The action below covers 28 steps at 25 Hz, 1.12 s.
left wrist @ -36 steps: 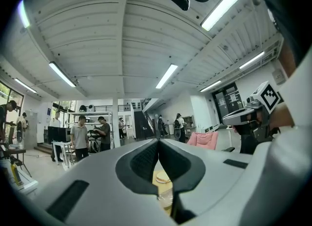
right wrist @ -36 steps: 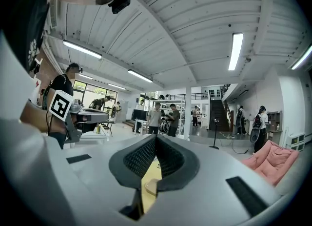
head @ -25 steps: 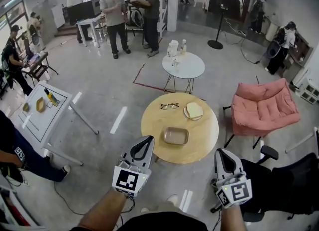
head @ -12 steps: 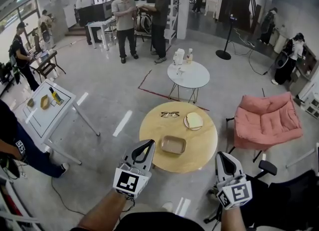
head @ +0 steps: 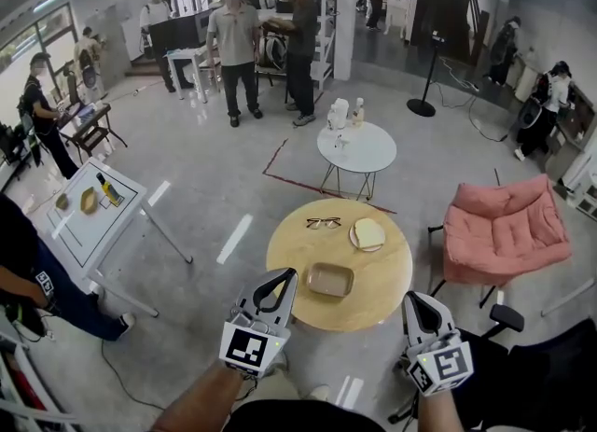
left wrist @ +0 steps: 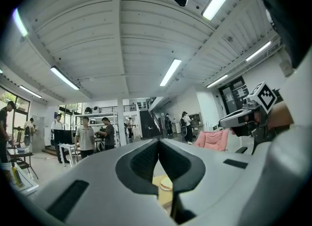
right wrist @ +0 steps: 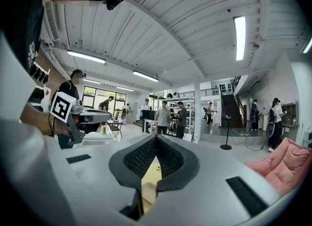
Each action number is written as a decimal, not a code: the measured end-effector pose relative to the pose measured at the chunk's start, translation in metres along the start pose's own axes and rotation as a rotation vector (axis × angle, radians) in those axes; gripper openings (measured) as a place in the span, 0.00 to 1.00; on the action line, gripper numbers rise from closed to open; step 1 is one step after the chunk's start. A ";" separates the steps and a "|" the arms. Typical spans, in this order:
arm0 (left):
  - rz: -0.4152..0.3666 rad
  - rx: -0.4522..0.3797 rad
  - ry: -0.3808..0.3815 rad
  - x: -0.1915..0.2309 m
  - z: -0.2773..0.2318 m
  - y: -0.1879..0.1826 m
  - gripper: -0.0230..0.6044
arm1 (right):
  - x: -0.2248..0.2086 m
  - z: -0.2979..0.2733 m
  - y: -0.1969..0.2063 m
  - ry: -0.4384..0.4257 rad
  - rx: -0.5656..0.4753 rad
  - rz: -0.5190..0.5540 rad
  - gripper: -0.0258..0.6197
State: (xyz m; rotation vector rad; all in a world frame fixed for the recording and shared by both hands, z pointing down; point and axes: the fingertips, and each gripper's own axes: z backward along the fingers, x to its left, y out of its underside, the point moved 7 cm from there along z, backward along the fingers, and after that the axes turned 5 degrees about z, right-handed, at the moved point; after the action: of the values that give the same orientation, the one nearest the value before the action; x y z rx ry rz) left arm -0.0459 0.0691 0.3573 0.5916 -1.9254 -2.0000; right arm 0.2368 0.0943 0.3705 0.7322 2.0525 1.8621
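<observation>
Left claw (head: 282, 276) and right claw (head: 413, 299), both clenched on nothing and scarcely moved since a second ago, hover at the near edge of the round surface (head: 387, 276), whose tray (head: 330, 280) lies nearest, untouched, plate (head: 367, 233) and glasses (head: 323, 223) beyond.

You hold two: a left gripper (head: 278, 279) and a right gripper (head: 416, 299). Ahead, you have one wooden bench (head: 297, 249) carrying one tray (head: 330, 280), one plate (head: 354, 238) and one pair of glasses (head: 323, 223). Beyond it stand one white bench (head: 369, 156) and one pink chair (head: 504, 229).
</observation>
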 end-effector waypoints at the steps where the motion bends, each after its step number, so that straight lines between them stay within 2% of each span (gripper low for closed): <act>1: 0.000 0.004 0.002 0.002 -0.001 0.000 0.06 | 0.000 -0.002 -0.001 0.002 -0.002 -0.002 0.06; 9: 0.011 0.030 0.037 0.030 -0.016 0.006 0.06 | 0.004 -0.032 -0.006 0.029 -0.008 -0.024 0.06; 28: 0.016 0.017 0.097 0.098 -0.064 0.007 0.06 | 0.005 -0.104 -0.027 0.097 -0.014 -0.019 0.06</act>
State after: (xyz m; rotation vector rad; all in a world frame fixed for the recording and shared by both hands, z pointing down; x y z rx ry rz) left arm -0.1003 -0.0348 0.3553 0.6630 -1.8856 -1.9102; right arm 0.1741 0.0081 0.3587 0.6277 2.0953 1.9346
